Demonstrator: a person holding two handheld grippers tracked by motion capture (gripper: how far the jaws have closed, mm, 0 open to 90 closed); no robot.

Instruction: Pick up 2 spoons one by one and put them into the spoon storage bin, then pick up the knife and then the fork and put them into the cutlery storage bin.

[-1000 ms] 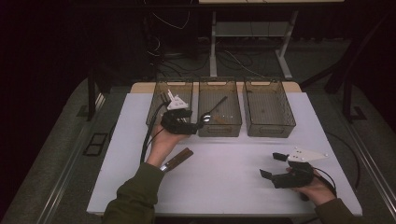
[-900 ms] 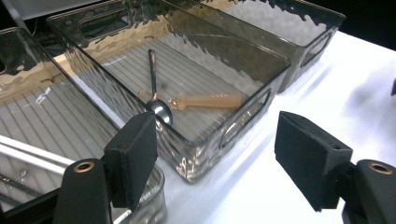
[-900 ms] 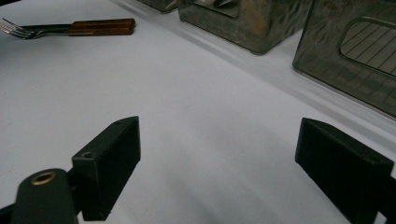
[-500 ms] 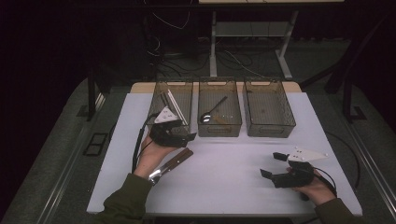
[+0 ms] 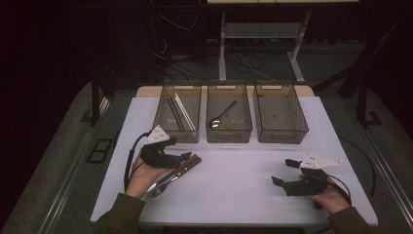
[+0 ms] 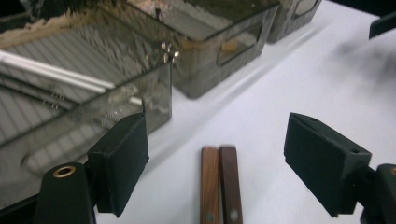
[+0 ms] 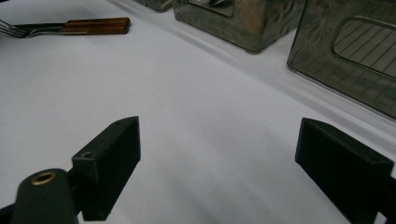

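Note:
Two wooden-handled utensils (image 5: 184, 168), one of them a fork, lie side by side on the white table (image 5: 234, 195) at the left. My left gripper (image 5: 182, 158) hovers just above their handles (image 6: 220, 182). Its jaws have just been opening and stand wide; the handles lie below the gap, untouched. My right gripper (image 5: 285, 172) rests open near the table's front right with nothing between its jaws (image 7: 217, 163). In the right gripper view the fork and handles (image 7: 95, 25) lie far off.
Three clear bins stand in a row at the back. The left bin (image 5: 175, 138) holds white and dark chopsticks (image 5: 184, 112), the middle bin (image 5: 229, 138) a spoon (image 5: 216, 121), and the right bin (image 5: 281, 138) looks bare. Bare white tabletop lies between my hands.
My left hand has drawn back from the left bin's front toward the person and sunk over the wooden handles. The right hand has stayed put.

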